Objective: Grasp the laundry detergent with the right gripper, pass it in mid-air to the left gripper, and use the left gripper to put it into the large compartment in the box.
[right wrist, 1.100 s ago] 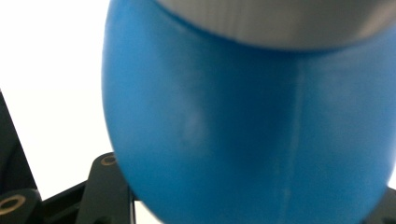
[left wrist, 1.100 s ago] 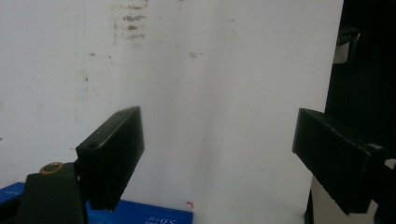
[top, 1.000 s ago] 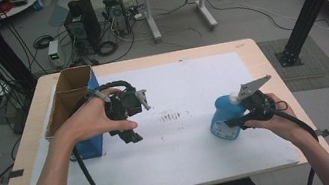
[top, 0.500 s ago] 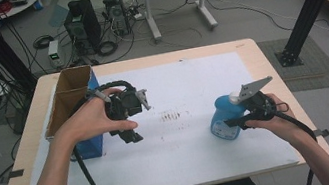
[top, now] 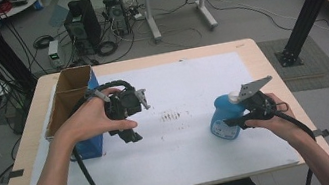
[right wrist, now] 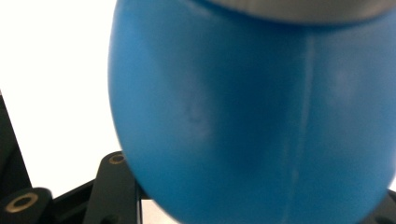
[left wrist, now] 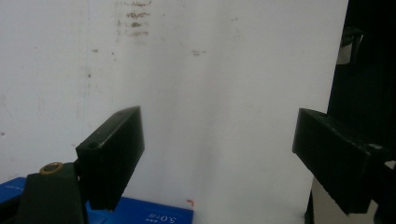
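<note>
Right claw point(top: 231, 123) pinching blue bottle point(top: 223, 119) at its lower body, jaws just finished closing on it; bottle stands upright on white sheet point(top: 186, 144), right of centre in high view, and crowds right gripper view point(right wrist: 252, 116). Left claw point(top: 133, 128) spread, nothing between jaws, hovering beside open cardboard box point(top: 68, 99) at bench point(top: 252, 55) left.

Probably a lab: computer towers point(top: 82, 25), floor cables point(top: 240, 9)

Blue bottle point(top: 224, 122), upright.
Rounded blue plastic body with label and pale cap, standing on the white mat point(top: 197, 148), near its right edge.
</note>
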